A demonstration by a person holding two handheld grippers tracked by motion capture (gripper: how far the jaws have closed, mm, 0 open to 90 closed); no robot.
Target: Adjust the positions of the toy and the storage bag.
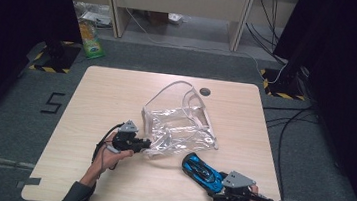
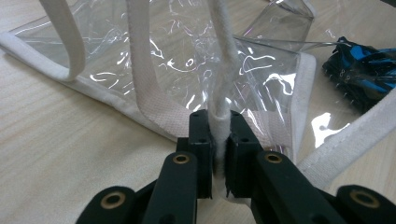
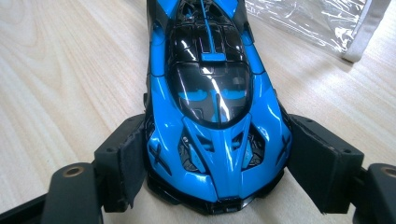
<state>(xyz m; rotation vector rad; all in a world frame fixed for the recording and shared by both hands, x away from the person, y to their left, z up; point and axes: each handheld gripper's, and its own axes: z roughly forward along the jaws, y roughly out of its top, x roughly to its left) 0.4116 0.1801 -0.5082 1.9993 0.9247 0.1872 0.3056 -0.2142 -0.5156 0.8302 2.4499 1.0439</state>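
On the wooden table (image 1: 116, 99), a clear plastic bag (image 1: 179, 125) is being pinned at its near-left edge by the left gripper (image 1: 143, 143), while a blue toy car (image 1: 202, 171) just right of the bag is being held by the right gripper (image 1: 222, 185). In the left gripper view, a white cord handle (image 2: 219, 70) is being clamped between fully closed jaws; the bag looks limp and slippery, so its fabric trim seems the surest hold. In the right gripper view, the car's (image 3: 215, 116) glossy, rigid flanks are being squeezed between wide-set jaws.

The bag (image 1: 179, 123) lies on the desk (image 1: 107, 93) near its middle. The toy car (image 1: 202, 171) stands on the desk at 5 o'clock from the bag, just beside it. The left tool (image 1: 146, 142) is at the bag's 8 o'clock edge, the right tool (image 1: 223, 185) at the car's 4 o'clock end.
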